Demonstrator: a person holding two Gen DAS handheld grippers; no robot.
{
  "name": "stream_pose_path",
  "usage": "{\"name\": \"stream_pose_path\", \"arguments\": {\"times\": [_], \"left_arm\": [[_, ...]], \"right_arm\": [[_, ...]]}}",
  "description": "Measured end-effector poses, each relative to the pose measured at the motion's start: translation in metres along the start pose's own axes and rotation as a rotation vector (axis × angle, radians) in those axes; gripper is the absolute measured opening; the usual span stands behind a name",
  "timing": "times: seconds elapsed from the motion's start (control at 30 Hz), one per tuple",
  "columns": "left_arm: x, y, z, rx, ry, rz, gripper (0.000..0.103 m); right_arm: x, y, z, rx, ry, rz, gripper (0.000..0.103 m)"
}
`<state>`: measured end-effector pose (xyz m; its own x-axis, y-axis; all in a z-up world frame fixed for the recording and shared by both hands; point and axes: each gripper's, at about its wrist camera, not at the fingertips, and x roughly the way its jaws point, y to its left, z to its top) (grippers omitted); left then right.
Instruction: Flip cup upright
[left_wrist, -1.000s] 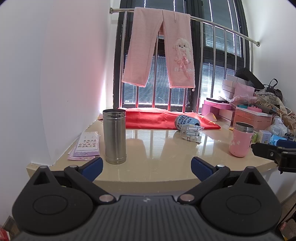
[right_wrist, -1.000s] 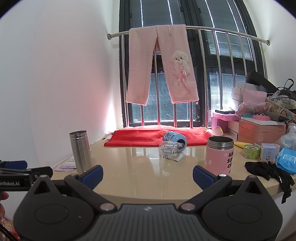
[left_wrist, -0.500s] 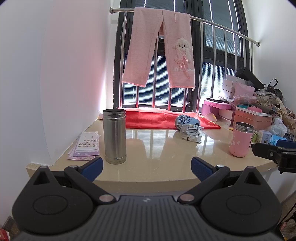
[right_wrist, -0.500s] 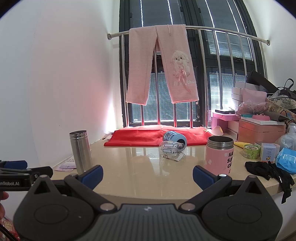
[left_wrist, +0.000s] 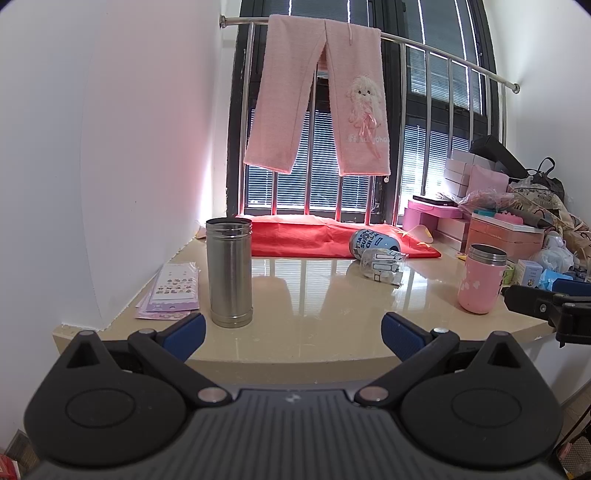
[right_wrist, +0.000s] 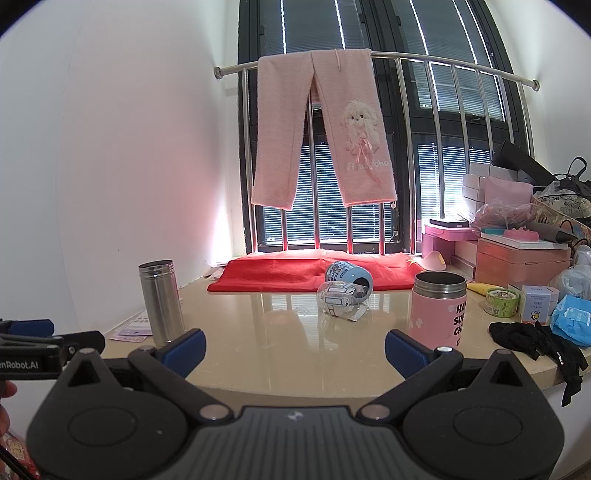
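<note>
While both grippers, left (left_wrist: 291, 330) and right (right_wrist: 294, 345), are hanging wide apart at the table's (right_wrist: 280, 354) edge, the blue cup (right_wrist: 348, 277) is lying sideways well beyond them.

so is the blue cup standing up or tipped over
Tipped over. The blue cup lies on its side at the red cloth's edge, its dark mouth facing right in the right wrist view.
</note>
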<state>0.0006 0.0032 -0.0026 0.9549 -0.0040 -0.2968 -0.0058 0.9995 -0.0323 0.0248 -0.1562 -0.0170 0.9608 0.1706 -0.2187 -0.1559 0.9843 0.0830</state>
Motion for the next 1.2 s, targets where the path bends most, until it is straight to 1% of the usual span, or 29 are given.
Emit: {"name": "stream_pose_path", "arguments": {"times": [0.63,0.77,0.93,1.2], "left_arm": [[0.000,0.000,0.000,0.000,0.000,-0.001,0.103],[0.002,-0.003,0.002,0.013,0.001,-0.008,0.103],[0.017,-0.015,0.005,0.057,0.016,-0.047,0.103],[0.066,-0.050,0.020,0.165,0.075,-0.125,0.103]], "right_arm": [[0.000,0.001,0.000,0.001,-0.001,0.000,0.103],[-0.002,0.000,0.002,0.000,-0.009,0.002,0.103],[0.002,-0.010,0.002,-0.018,-0.005,-0.013,0.103],[0.021,-0.049,0.008,-0.049,0.021,-0.069,0.103]]}}
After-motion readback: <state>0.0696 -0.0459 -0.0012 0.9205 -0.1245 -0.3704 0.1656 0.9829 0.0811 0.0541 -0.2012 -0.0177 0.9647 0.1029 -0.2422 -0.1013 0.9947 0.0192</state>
